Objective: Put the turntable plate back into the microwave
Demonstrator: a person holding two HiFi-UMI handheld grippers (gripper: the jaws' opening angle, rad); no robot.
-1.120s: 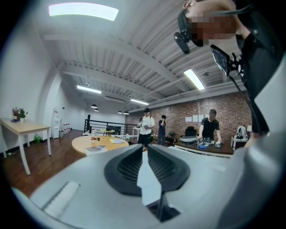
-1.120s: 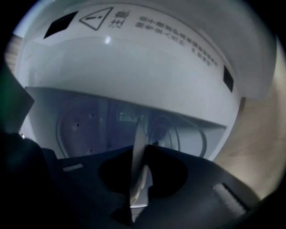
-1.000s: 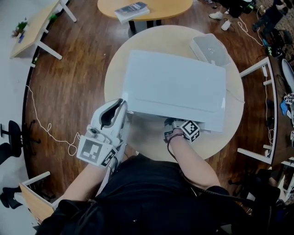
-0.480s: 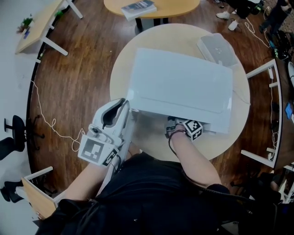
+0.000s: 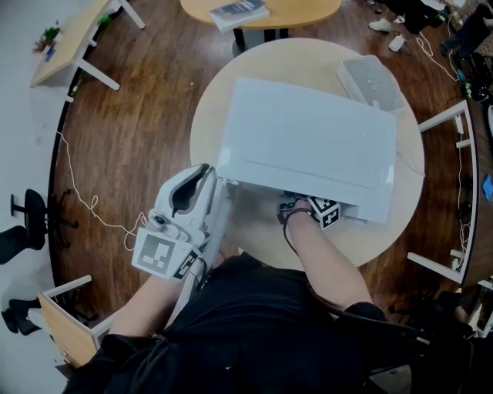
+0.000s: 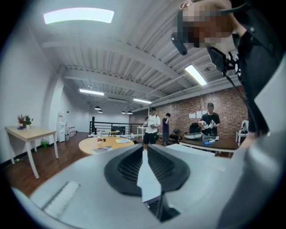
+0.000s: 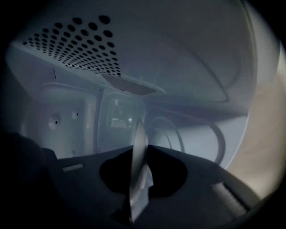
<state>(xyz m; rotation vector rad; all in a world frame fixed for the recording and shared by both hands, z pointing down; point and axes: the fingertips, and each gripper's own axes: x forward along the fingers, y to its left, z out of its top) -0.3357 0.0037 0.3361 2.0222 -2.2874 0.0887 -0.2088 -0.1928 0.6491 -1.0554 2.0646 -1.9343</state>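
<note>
A white microwave [image 5: 308, 146] stands on a round table [image 5: 254, 61]. My left gripper [image 5: 205, 178] is at its front left corner, shut on the thin white edge of the opened door [image 6: 150, 179]. My right gripper reaches into the cavity, and in the head view only its marker cube [image 5: 324, 213] shows under the front edge. In the right gripper view the jaws [image 7: 139, 150] are shut on the glass turntable plate [image 7: 138, 165], seen edge-on inside the cavity. Curved rings [image 7: 210, 134] show to the right of it, and a perforated wall [image 7: 76, 44] lies at the upper left.
A grey lidded box [image 5: 368, 83] sits on the table behind the microwave's right end. A second table with a book [image 5: 243, 11] stands beyond. A cable [image 5: 85, 208] trails on the wooden floor at left. Several people [image 6: 154, 127] stand far off in the room.
Both grippers keep their place and grip. Only the head view has shifted slightly.
</note>
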